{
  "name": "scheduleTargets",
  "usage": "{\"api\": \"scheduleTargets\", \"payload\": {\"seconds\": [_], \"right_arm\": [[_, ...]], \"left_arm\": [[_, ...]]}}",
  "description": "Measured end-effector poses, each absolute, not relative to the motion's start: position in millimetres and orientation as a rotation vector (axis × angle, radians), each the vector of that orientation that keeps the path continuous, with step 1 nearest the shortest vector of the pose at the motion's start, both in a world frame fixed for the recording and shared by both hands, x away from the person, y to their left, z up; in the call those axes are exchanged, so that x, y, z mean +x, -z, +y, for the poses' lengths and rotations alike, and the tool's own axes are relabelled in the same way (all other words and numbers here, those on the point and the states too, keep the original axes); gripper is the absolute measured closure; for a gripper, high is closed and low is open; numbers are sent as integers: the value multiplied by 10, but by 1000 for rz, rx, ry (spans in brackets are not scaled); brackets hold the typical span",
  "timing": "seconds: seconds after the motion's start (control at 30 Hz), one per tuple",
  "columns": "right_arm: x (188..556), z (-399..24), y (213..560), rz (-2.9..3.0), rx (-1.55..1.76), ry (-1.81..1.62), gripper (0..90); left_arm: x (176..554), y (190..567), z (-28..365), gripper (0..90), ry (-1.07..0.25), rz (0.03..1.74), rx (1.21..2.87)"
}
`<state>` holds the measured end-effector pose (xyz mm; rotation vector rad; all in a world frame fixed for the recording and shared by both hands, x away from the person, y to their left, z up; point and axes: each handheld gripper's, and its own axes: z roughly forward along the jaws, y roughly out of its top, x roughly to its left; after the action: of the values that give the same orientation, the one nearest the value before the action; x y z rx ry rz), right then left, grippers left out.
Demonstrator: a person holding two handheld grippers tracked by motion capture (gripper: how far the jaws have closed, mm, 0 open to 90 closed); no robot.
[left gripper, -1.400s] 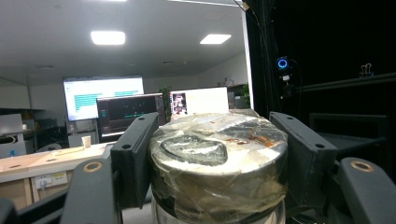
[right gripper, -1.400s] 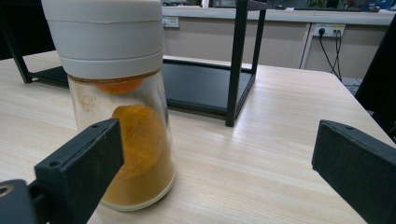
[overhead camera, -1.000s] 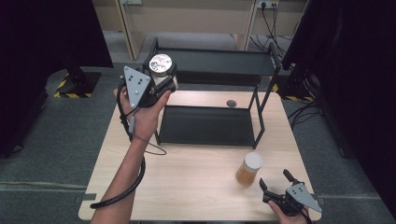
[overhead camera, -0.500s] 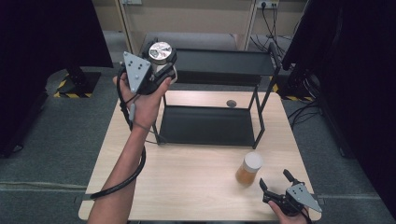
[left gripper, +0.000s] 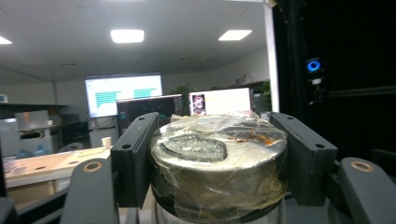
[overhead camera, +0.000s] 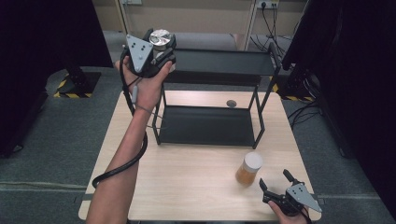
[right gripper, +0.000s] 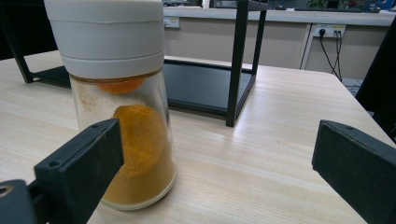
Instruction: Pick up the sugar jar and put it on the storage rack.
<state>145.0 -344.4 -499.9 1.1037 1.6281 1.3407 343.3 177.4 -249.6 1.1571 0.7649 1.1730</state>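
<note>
Raised since before, left tool [overhead camera: 159, 44] grips silver-lidded jar [overhead camera: 160, 38] (above rack [overhead camera: 219, 63]); right tool [overhead camera: 278, 183] open.

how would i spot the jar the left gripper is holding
Start at the black two-tier shelf at the table's far edge and look above its top-left corner. There the left gripper is clamped on a jar with a silver lid; the spice jar on the table has a white cap.
</note>
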Motion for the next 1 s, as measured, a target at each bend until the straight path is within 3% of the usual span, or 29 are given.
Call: {"api": "scheduleTargets", "payload": {"seconds": [1.0], "right_arm": [[1444,-3445,5004,1632,1092,-1341,24]], "left_arm": [[3974,2483,1666,350,-1163,865,1208]]}}
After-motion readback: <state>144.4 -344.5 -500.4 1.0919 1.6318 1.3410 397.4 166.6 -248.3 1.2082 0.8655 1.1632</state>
